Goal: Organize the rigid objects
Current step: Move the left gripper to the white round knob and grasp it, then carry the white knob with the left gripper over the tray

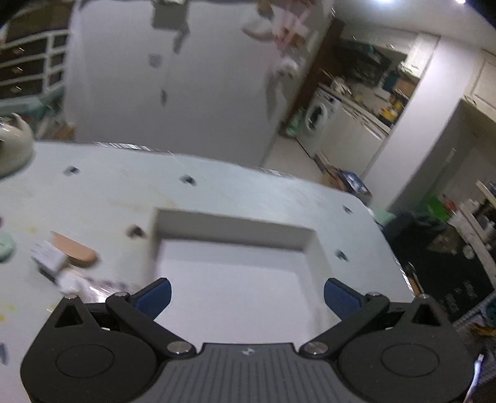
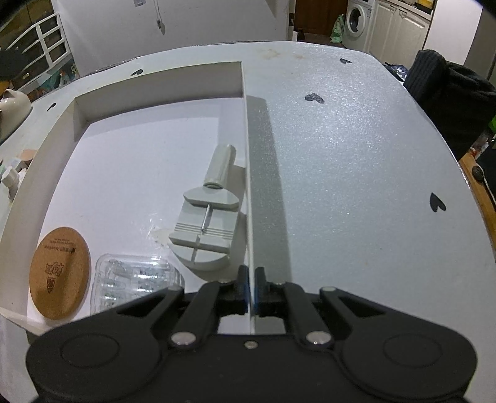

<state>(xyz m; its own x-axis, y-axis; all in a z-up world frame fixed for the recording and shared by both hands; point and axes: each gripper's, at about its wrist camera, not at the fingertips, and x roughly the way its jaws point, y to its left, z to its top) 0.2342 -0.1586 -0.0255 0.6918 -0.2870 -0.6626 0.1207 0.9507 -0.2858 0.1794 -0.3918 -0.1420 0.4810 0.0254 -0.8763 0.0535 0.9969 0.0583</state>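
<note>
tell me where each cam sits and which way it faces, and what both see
Left wrist: on the left claw, aimed forward and down over the white box; its open claw shows, empty.
Right wrist: on the right claw, aimed steeply down, shut on the box's right wall; cork coaster, grey tool and clear plastic case lie inside.
Shared: the box, the table, the washing machine.

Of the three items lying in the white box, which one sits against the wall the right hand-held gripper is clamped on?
The grey watch-link tool; the cork coaster and clear plastic case lie further left.
</note>
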